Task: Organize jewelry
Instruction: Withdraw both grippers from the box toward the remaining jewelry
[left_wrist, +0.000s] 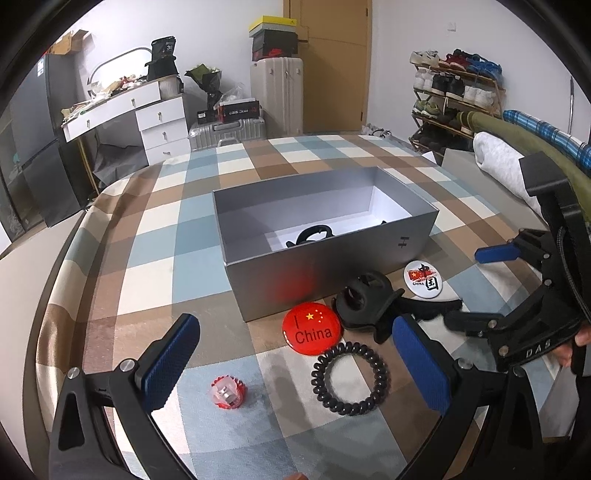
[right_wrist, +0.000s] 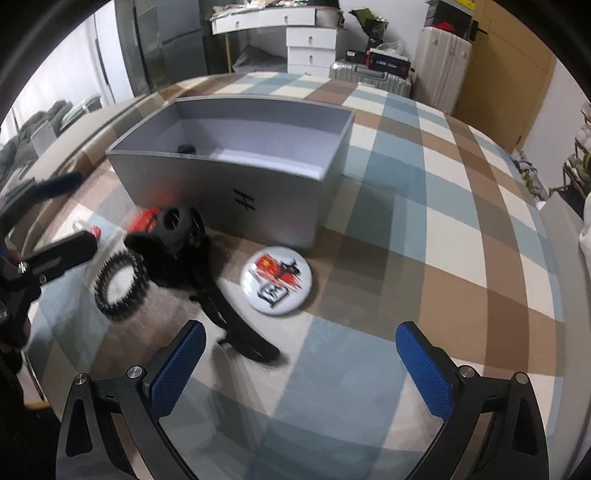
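Observation:
An open grey box (left_wrist: 332, 280) (right_wrist: 221, 192) stands mid-table with a black item (left_wrist: 314, 234) inside. In front of it lie a red "I China" badge (left_wrist: 312, 328), a black coil hair tie (left_wrist: 351, 376) (right_wrist: 120, 288), a black claw clip (left_wrist: 369, 302) (right_wrist: 181, 236), a long black hair piece (right_wrist: 236, 325), a white badge (left_wrist: 423, 278) (right_wrist: 277, 282) and a small red beaded item (left_wrist: 227, 391). My left gripper (left_wrist: 295, 365) is open above the hair tie and red badge. My right gripper (right_wrist: 301, 369) (left_wrist: 471, 286) is open just short of the white badge, holding nothing.
A checked cloth (left_wrist: 155, 236) covers the table, with bare cloth left of and behind the box. Beyond the far edge stand suitcases (left_wrist: 225, 131), a white drawer desk (left_wrist: 162, 122) and a shoe rack (left_wrist: 454, 88). Rolled fabric (left_wrist: 498, 155) lies at the right.

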